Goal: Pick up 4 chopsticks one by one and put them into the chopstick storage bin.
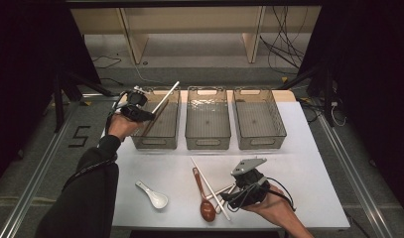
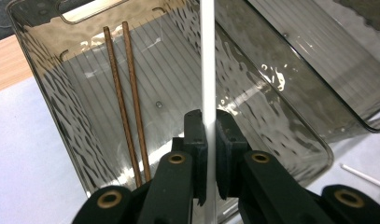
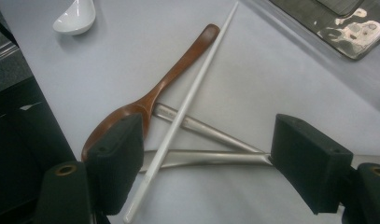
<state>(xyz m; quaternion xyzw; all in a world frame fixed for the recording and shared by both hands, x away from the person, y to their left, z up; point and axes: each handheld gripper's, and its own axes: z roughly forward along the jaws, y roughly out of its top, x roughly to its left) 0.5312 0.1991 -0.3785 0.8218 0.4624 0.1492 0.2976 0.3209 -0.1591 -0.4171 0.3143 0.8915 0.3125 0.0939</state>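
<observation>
My left gripper (image 2: 210, 135) is shut on a white chopstick (image 2: 207, 70) that runs up between its pads. In the high view this left gripper (image 1: 150, 114) hangs over the near-left corner of the left clear bin (image 1: 140, 141), with the chopstick (image 1: 166, 96) slanting up above it. Two brown chopsticks (image 2: 127, 93) lie on that bin's floor. My right gripper (image 3: 206, 158) stands open low over a crossed pile: a brown wooden spoon (image 3: 173, 79), a second white chopstick (image 3: 187, 102) and two metal handles (image 3: 201, 156). Nothing touches its pads.
A middle bin (image 1: 207, 144) and a right bin (image 1: 261, 144) stand beside the left one, and I see nothing in either. A white ceramic spoon (image 1: 152, 194) lies at the front left of the white table (image 1: 299, 168). Black curtains flank both sides.
</observation>
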